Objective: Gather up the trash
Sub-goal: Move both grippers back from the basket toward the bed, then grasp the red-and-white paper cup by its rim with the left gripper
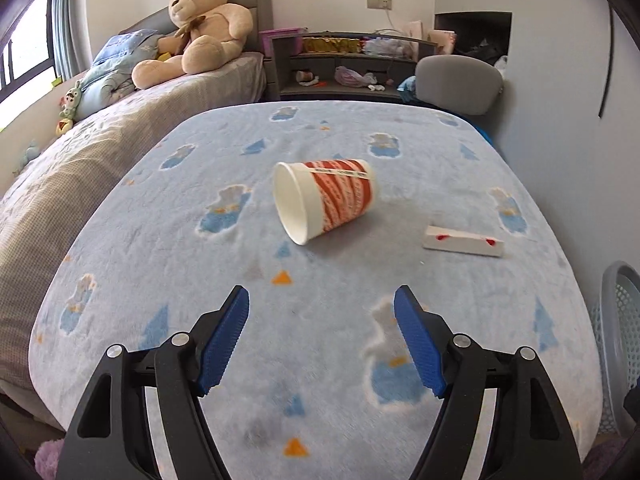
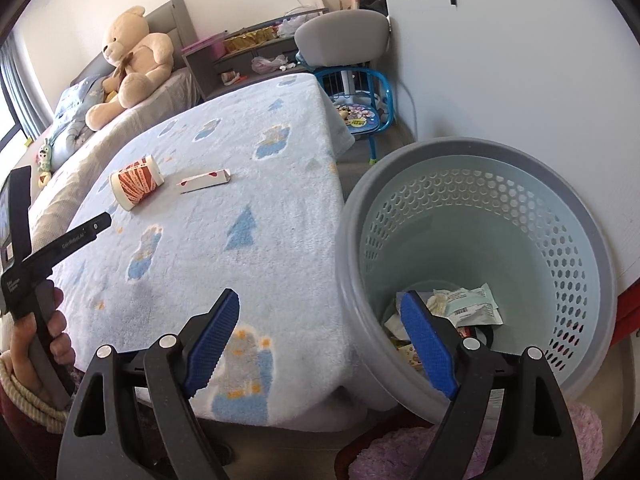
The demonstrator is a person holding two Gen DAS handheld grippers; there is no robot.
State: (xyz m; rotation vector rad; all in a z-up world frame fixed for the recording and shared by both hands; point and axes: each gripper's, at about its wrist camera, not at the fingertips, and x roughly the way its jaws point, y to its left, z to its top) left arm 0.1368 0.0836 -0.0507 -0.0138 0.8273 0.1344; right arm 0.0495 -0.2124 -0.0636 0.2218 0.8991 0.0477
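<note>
The paper cup (image 1: pixel 326 200) is white inside, with an orange-red and white lace-like pattern outside. The small box (image 1: pixel 463 241) is white with red marks. The blanket (image 1: pixel 328 336) is pale blue, printed with blue-and-white figures and blue and orange triangles. The basket (image 2: pixel 476 276) is grey at the rim and pale blue-green within, with a hexagonal perforation pattern. Both gripper frames are black; the pads (image 1: pixel 224 340) are blue with a ribbed texture. The teddy bear (image 1: pixel 200 28) is tan.
</note>
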